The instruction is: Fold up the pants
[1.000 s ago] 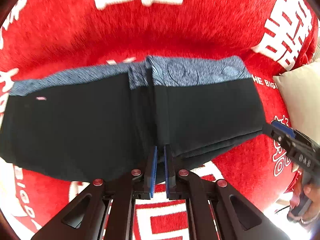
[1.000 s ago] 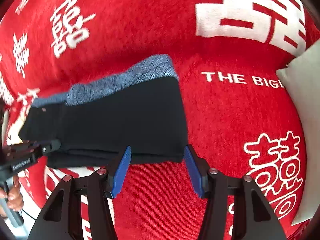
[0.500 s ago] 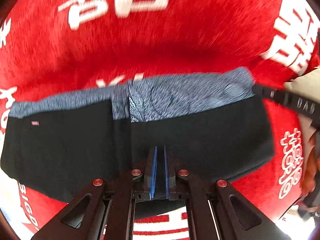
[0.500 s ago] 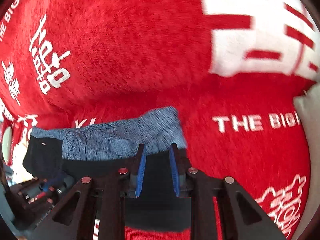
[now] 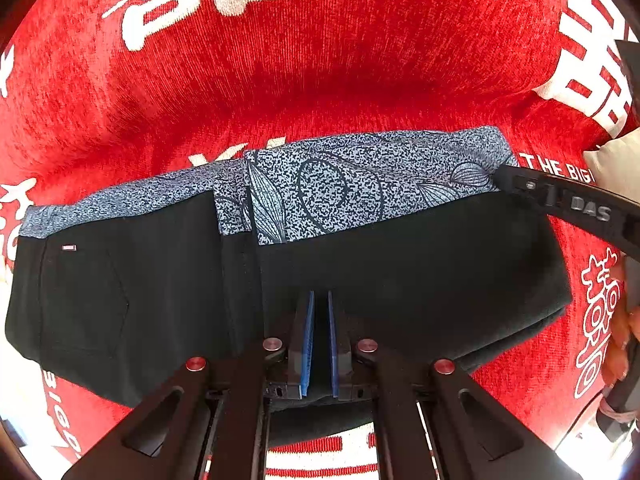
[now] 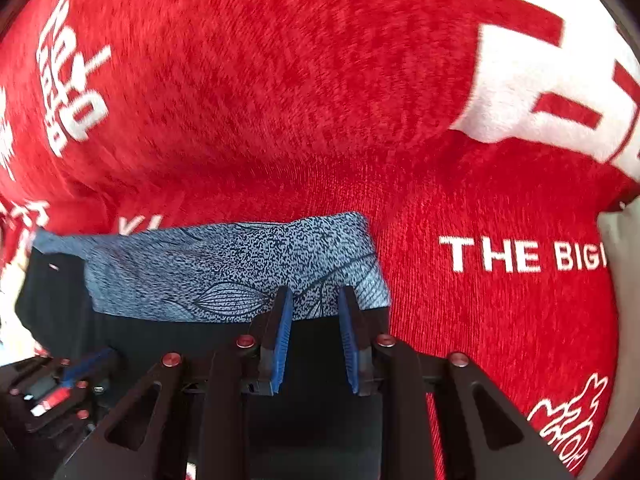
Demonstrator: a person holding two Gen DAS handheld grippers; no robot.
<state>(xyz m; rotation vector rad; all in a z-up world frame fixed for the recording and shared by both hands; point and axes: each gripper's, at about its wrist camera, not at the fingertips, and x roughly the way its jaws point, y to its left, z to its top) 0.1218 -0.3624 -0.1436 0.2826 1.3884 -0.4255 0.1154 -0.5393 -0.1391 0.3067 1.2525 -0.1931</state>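
- Black pants with a speckled blue-grey patterned band [image 5: 400, 264] lie part-folded on the red plush blanket with white lettering [image 5: 320, 80] (surface underneath not visible).
- Left gripper [image 5: 319, 312]: jaws nearly pressed together, pinching the near black edge of the pants.
- Right gripper [image 6: 314, 320]: jaws partly spread over the pants' right end, black cloth between them; real grip unclear.
- Risk: right side slips when moved, so the fold skews or layers slide apart on the plush.
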